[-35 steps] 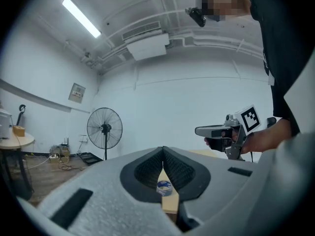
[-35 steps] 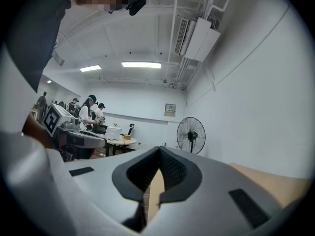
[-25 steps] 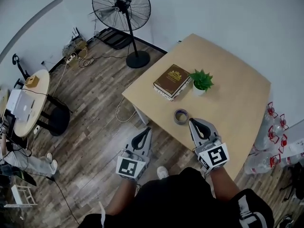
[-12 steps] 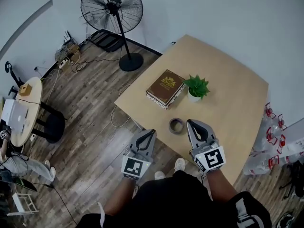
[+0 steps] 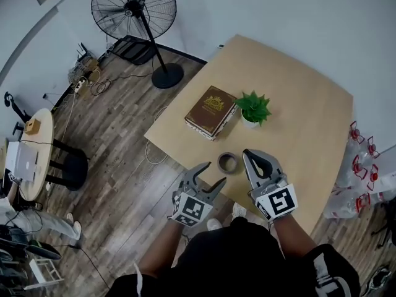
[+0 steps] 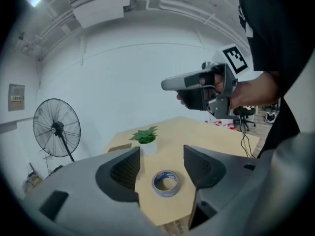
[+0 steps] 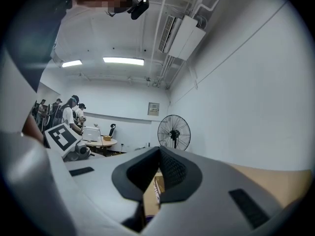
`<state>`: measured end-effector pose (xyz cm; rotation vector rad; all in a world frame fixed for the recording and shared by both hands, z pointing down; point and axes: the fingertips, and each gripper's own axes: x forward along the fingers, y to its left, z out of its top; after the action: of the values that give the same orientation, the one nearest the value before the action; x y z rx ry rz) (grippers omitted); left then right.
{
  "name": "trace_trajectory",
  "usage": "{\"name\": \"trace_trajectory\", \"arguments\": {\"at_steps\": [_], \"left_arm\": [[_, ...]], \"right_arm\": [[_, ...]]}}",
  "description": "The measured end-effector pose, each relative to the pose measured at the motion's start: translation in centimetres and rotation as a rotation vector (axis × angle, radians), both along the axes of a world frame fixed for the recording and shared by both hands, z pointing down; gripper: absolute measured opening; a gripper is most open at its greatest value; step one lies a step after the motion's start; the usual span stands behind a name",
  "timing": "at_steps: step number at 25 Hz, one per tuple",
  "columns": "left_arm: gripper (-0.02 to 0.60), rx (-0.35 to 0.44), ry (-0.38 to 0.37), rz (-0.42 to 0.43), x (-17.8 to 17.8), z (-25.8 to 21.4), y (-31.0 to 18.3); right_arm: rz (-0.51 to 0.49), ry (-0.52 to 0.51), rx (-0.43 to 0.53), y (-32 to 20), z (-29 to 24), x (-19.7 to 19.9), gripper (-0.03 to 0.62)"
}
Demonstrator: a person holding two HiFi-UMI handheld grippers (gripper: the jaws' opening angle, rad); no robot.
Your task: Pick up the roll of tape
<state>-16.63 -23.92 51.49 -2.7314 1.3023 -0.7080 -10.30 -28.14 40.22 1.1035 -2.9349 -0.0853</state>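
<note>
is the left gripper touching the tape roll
Apart. The head view shows a clear gap between the left gripper, its jaws opening with nothing between them, and the roll of tape lying flat ahead.

Tabletop (image 5: 297,122): pale tan wood. Tape (image 5: 221,163): grey outside, blue inside. Book (image 5: 211,110): dark brown cover, gold emblem, pale page edges. Plant (image 5: 255,106): bright green leaves, white pot. Floor (image 5: 117,159): grey-brown planks with streaked grain. Fan (image 5: 133,8): black.
</note>
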Motion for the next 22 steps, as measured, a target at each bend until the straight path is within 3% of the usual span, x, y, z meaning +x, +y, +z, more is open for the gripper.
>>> {"name": "trace_trajectory", "arguments": {"at_steps": [5,11,17,22], "left_arm": [[0.302,-0.043,-0.145,0.078,2.2,3.6,-1.4],[0.302,-0.118,-0.322,0.177,4.1,8.7,-2.9],[0.302,-0.211,-0.451,0.259,5.2,13.8,-3.4],[0.298,-0.286,-0.507,0.286,5.9,17.1,-3.6]], "right_arm": [[0.019,0.002,-0.024,-1.0,1.1,1.7,-0.005],[0.031,0.015,-0.057,-2.0,2.6,3.7,-0.005],[0.017,0.018,-0.102,-2.3,4.1,4.5,-0.004],[0.008,0.026,-0.087,-2.5,4.2,5.2,-0.005]]}}
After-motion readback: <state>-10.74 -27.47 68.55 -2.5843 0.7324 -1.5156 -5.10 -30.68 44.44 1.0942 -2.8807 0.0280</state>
